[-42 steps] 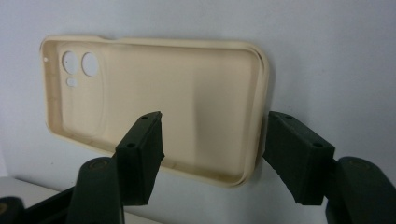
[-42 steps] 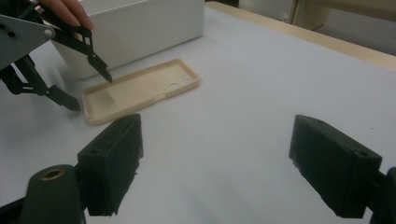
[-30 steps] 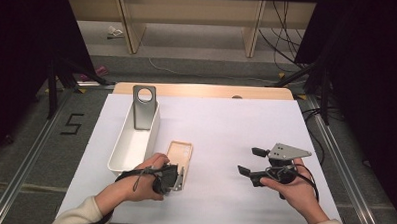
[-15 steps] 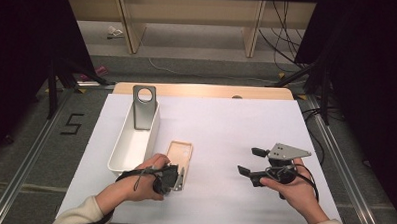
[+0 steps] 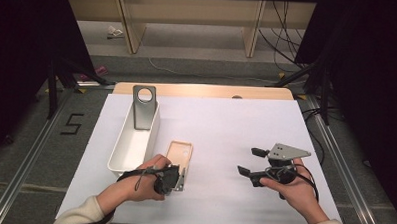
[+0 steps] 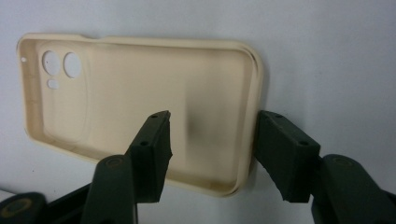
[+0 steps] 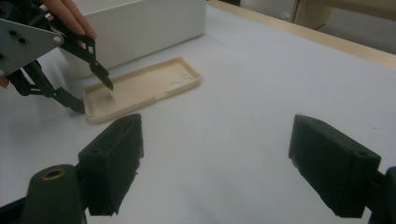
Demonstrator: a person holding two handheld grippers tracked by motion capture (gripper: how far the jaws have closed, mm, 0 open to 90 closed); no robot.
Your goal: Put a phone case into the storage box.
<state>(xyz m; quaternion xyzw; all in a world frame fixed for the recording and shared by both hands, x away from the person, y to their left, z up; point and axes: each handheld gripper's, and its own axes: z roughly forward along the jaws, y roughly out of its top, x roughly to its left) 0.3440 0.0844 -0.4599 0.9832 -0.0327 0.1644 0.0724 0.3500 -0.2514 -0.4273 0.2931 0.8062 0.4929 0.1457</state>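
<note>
A: Where's the cream-coloured soft phone case [image 5: 179, 157]?

B: Flat on the white tabletop [image 5: 226, 128], hollow side up, just beside the long white plastic bin [image 5: 134, 140]. Camera cut-outs at the far end.

A: Left tool [image 6: 212, 140]?

B: Jaws straddle the case's near short end, one inside the hollow, one outside the wall. They've just been closing with the rim between them, but there's a visible gap on both sides, so not clamped yet. My read: pinching the wall is the only way to lift something this flat.

A: Right tool [image 7: 215, 161]?

B: Jaws wide apart, nothing between them, held well off to the right above bare tabletop. Probably waiting so it doesn't crowd the grab.

A: Anything in the bin?

B: A grey metal stand with a round hole [image 5: 144, 106] leans upright at its far end. Rest looks empty; likely where the case goes.
</note>
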